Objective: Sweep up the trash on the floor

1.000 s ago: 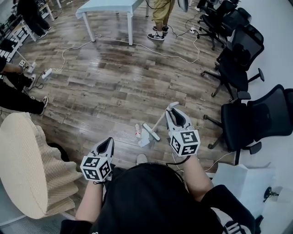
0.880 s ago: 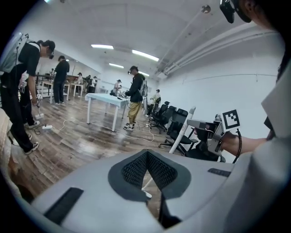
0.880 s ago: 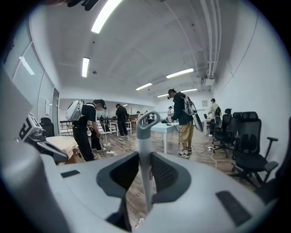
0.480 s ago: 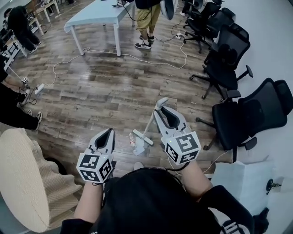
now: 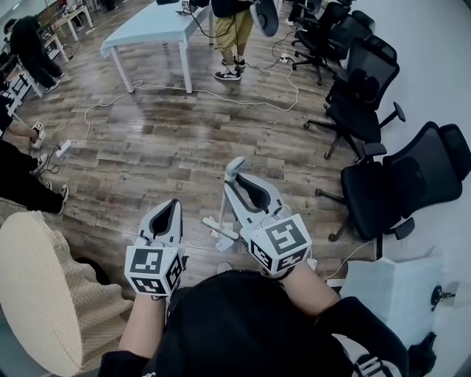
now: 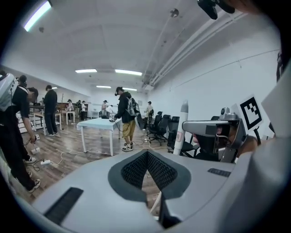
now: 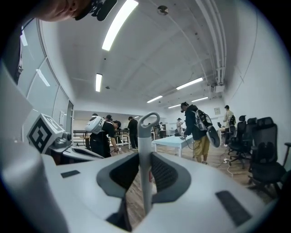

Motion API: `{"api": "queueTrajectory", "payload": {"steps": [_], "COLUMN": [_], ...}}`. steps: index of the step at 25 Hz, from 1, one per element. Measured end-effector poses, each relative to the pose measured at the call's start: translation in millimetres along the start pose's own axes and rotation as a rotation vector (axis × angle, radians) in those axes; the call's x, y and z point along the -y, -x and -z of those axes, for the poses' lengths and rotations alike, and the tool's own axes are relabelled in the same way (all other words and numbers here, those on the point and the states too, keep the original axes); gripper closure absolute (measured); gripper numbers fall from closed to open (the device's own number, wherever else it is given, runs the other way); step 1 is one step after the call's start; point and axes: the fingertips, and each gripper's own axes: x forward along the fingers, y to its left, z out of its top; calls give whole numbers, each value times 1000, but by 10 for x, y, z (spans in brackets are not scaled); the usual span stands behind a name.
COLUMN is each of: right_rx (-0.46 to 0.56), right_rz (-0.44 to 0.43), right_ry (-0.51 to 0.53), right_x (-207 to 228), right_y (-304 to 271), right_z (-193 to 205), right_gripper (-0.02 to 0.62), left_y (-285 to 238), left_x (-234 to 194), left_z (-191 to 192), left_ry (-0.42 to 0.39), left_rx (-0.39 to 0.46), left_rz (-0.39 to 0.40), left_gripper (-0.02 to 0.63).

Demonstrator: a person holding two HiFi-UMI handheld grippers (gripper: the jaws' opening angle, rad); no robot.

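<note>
In the head view my right gripper (image 5: 235, 182) is shut on the white handle of a small broom (image 5: 229, 200). The handle's looped top pokes out above the jaws. The broom's white head (image 5: 219, 227) rests on the wooden floor (image 5: 162, 147) just ahead of my feet, with a pale scrap of trash (image 5: 223, 244) beside it. The right gripper view shows the handle (image 7: 144, 150) pinched upright between the jaws of my right gripper (image 7: 144, 159). My left gripper (image 5: 174, 204) hangs to the left of the broom, shut and holding nothing. Its own view shows my left gripper (image 6: 146, 155) with pads together.
Black office chairs (image 5: 401, 184) line the right side, more of them (image 5: 360, 88) further back. A light-blue table (image 5: 154, 22) with a person (image 5: 232, 29) beside it stands ahead. Cables (image 5: 110, 99) trail over the floor. A beige ribbed round object (image 5: 44, 287) sits at my left.
My right gripper has carried the broom left and nearer to me, with the handle standing more upright. The left gripper has risen slightly. The head camera has shifted.
</note>
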Motion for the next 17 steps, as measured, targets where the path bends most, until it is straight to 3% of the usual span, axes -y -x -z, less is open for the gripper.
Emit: {"api": "queueTrajectory", "payload": {"steps": [17], "right_rx": [-25], "right_rz": [-100], "right_ry": [-15], "right_x": [-384], "right_y": [-35], "right_z": [94], "right_gripper": [499], "left_y": [233], "left_x": [-105], "left_z": [182], "left_ry": [38], "left_rx": [-10], "left_rz": [-50], "left_gripper": [611]}}
